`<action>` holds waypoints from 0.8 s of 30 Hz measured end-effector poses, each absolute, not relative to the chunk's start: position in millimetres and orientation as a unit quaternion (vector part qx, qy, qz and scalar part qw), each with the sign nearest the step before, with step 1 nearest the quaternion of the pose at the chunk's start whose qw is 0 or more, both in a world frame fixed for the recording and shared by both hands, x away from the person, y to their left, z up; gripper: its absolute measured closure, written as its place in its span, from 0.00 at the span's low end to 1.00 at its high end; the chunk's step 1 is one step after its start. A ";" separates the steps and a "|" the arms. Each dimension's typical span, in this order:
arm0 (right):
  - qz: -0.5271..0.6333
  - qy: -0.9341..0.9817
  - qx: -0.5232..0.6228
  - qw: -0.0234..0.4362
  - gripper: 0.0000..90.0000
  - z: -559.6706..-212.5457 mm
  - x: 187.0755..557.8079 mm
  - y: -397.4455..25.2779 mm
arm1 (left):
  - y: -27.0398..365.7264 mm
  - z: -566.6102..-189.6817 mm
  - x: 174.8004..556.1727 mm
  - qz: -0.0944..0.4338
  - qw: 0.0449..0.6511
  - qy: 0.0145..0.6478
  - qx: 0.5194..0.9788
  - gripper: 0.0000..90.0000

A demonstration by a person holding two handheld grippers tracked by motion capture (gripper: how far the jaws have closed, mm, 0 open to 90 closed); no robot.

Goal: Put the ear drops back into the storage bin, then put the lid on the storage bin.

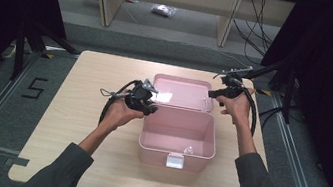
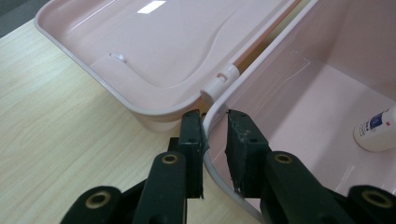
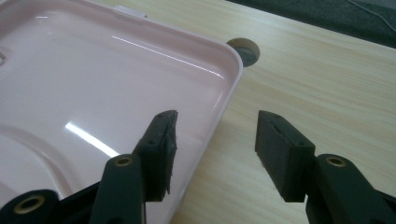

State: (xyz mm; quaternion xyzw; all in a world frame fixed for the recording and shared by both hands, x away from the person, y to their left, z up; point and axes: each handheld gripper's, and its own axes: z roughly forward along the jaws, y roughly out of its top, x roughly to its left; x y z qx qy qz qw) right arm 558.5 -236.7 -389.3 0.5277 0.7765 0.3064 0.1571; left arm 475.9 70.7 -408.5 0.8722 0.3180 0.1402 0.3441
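Fingers [image 2: 192, 140] of the left gripper [image 2: 215, 144] are being clenched on the rim of the pink plastic box [image 1: 179, 131], mid-worktop [image 1: 73, 124]; the right gripper [image 3: 215, 149] is being held released beside the flat pink lid [image 3: 93, 93]. Slippage off the thin rim is being risked, likely tipping the box.

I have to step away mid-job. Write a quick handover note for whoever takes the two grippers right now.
Left gripper: jaws straddle the rim of the pink box at its back left corner, one outside, one inside; a small gap remains, so not clearly clamped.
Right gripper: open, at the corner of the lid, gripping nothing.
Lid lies flat, folded back on the table. A small white bottle lies inside the box.
Done: box opened.
Left: probably closing the lid and snapping the white front latch.
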 end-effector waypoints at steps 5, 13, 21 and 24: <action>0.300 0.782 0.521 0.166 0.57 -392.8 565.5 -235.2 | 70.7 -408.3 476.3 0.141 0.342 0.311 0.875 0.85; 0.300 0.778 0.525 0.169 0.58 -395.1 572.5 -231.4 | 70.1 -408.0 477.3 0.141 0.341 0.309 0.877 0.85; 0.300 0.776 0.529 0.167 0.59 -403.7 579.2 -233.6 | 70.3 -408.1 478.1 0.139 0.341 0.306 0.878 0.85; 0.291 0.774 0.538 0.164 0.62 -406.4 581.3 -233.4 | 70.2 -408.4 478.7 0.140 0.343 0.306 0.877 0.85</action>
